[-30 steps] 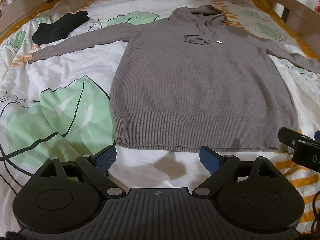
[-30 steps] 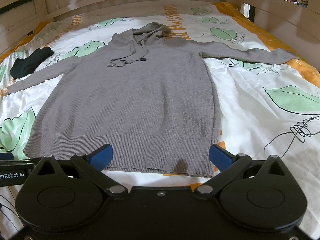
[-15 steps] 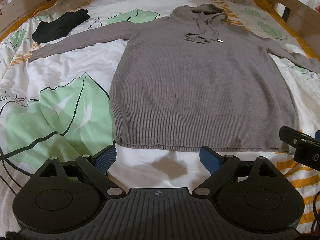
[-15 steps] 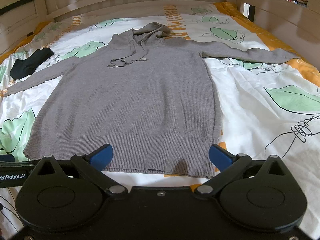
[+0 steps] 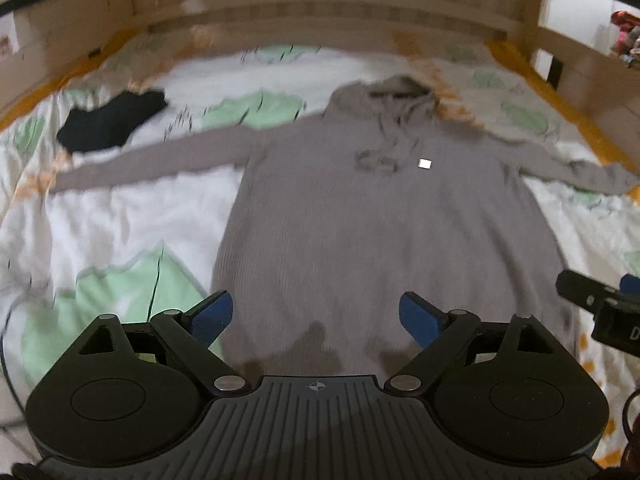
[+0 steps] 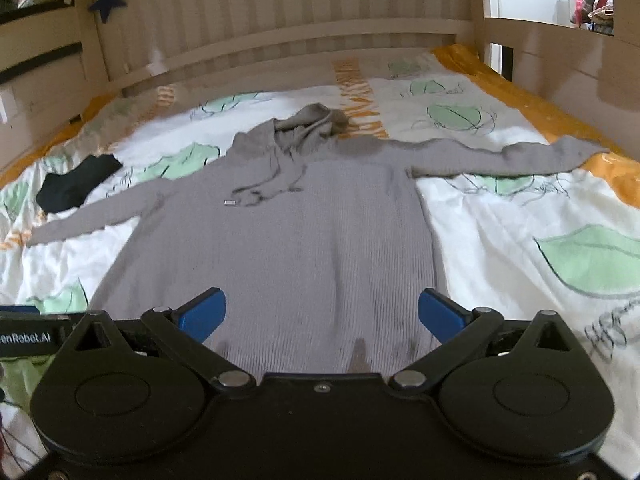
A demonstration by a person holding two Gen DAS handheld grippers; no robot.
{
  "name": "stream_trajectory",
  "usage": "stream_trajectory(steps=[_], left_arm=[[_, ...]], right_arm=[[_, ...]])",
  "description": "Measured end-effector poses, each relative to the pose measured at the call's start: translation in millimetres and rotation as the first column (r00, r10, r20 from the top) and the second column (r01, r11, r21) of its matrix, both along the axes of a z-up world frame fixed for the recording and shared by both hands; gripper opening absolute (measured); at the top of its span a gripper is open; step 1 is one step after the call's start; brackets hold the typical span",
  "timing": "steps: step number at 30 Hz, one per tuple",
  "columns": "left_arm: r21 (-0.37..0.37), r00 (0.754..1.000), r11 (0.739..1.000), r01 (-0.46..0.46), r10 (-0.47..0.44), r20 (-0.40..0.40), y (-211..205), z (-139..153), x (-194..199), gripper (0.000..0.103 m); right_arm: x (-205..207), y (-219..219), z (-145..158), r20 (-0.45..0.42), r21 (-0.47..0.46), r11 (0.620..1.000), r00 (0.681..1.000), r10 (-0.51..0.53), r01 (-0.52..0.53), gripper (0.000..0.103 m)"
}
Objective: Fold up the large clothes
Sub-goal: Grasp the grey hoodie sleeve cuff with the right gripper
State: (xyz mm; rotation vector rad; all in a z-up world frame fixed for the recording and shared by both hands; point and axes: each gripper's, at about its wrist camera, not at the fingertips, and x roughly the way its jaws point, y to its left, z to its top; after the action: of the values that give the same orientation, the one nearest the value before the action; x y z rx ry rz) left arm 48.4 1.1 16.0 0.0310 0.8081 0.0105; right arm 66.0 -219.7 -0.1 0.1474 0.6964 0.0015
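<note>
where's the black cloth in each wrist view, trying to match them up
Left wrist: black cloth sits upper left, on the bedspread just above the grey hoodie's outstretched sleeve.
Right wrist: black cloth sits at the left edge, mid-height, above the same sleeve of the hoodie.
Shared landmark: the hoodie's metal drawstring tip.

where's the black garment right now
The black garment lies on the bedsheet, far left in both wrist views, just beyond the grey hoodie's outstretched sleeve.
</note>
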Motion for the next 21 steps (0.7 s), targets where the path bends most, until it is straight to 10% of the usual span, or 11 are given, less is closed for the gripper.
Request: stream_trajectory(steps=[7,14,21], left_arm=[[-0.025,0.989,0.997,0.069,-0.065,0.130,-7.8,20.0,30.9,0.090],[-0.241,0.980,0.956,0.170,-0.137,0.147,-7.1,16.3,74.3,0.091],[-0.157,0.980,0.969,0.189,-0.177,0.087,-23.6,-2.8,122.9,0.091]], right_arm=[[28.0,-25.5,9.0,0.016,0.039,0.999,1.000,-0.027,0.027,0.102],[67.8,-67.0,13.2,-0.021,0.049,0.997,0.998,-0.059,0.060,0.102],[114.4,-126.1,11.2,-0.072,0.023,0.991,0.989,-0.129,0.131,0.102]])
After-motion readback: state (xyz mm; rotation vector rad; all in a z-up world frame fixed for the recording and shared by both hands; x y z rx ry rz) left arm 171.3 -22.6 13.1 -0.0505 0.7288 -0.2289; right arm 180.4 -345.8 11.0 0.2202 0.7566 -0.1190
